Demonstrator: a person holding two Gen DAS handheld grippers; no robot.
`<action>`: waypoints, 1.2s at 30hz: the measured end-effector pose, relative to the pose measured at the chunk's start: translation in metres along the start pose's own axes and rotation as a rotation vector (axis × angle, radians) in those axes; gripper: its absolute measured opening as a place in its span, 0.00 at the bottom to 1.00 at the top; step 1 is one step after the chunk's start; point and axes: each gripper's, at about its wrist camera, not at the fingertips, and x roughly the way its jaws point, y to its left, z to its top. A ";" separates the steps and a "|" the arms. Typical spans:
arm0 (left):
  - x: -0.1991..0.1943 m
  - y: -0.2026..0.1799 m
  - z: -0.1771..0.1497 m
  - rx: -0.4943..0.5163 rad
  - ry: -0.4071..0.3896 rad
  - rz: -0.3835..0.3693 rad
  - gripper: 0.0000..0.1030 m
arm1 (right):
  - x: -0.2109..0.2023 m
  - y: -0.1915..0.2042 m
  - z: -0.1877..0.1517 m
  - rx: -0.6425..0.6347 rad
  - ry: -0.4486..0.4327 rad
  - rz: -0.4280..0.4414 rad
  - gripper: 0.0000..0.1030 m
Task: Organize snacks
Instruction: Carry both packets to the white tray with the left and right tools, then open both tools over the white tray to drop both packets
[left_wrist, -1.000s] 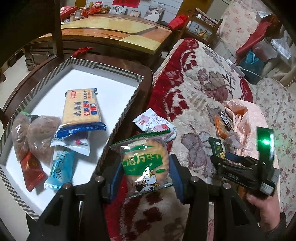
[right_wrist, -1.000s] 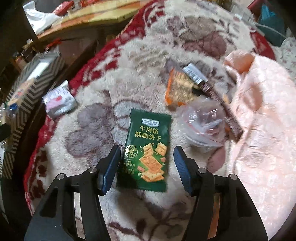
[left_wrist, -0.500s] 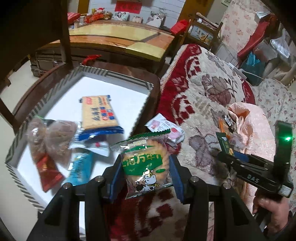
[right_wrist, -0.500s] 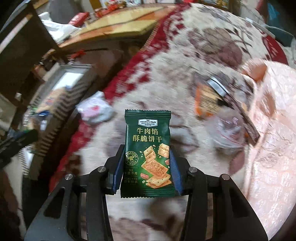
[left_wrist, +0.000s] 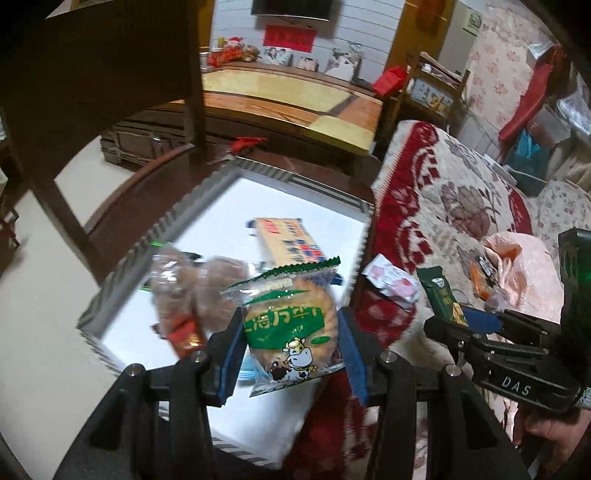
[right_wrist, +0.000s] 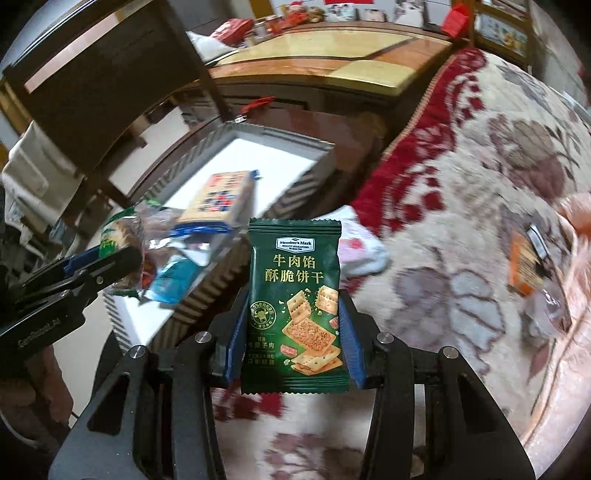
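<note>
Since a second ago, the right gripper (right_wrist: 291, 332) has closed on the dark green cracker packet (right_wrist: 295, 306) that lay flat on the blanket and lifted it clear; the left gripper (left_wrist: 288, 347) has carried its packet from above the blanket toward the white box.

The right gripper's blue pads (right_wrist: 236, 332) now press both side edges of the green cracker packet, which stands upright between them, its printed face toward the camera. The left gripper's jaws clamp a clear-and-green biscuit packet with a cartoon cow (left_wrist: 291, 325), held upright over the near edge of the white box (left_wrist: 229, 192).

Inside the box, blurred, lie a yellow-and-blue cracker pack (left_wrist: 288, 243), two brown bagged snacks (left_wrist: 199, 288), a red packet (left_wrist: 184, 332) and a light blue packet (right_wrist: 173, 284).

To the right of the box spreads a red and cream floral blanket (right_wrist: 480, 221). On it, just beside the box's wall, rests a white-and-pink packet (left_wrist: 391, 284). Farther right lie an orange packet (right_wrist: 524, 266) and a clear wrapper (right_wrist: 550, 306), next to pink fabric (left_wrist: 528, 273).

A hand (left_wrist: 554, 439) grips the right gripper's handle at the left camera's lower right.
</note>
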 end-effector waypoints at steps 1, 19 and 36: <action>-0.001 0.005 0.000 -0.007 -0.003 0.006 0.49 | 0.001 0.007 0.001 -0.012 0.005 0.004 0.43; 0.013 0.069 -0.006 -0.133 0.022 0.061 0.49 | 0.035 0.081 0.036 -0.152 0.048 0.039 0.43; 0.035 0.085 -0.010 -0.163 0.058 0.078 0.49 | 0.082 0.116 0.043 -0.216 0.130 0.054 0.43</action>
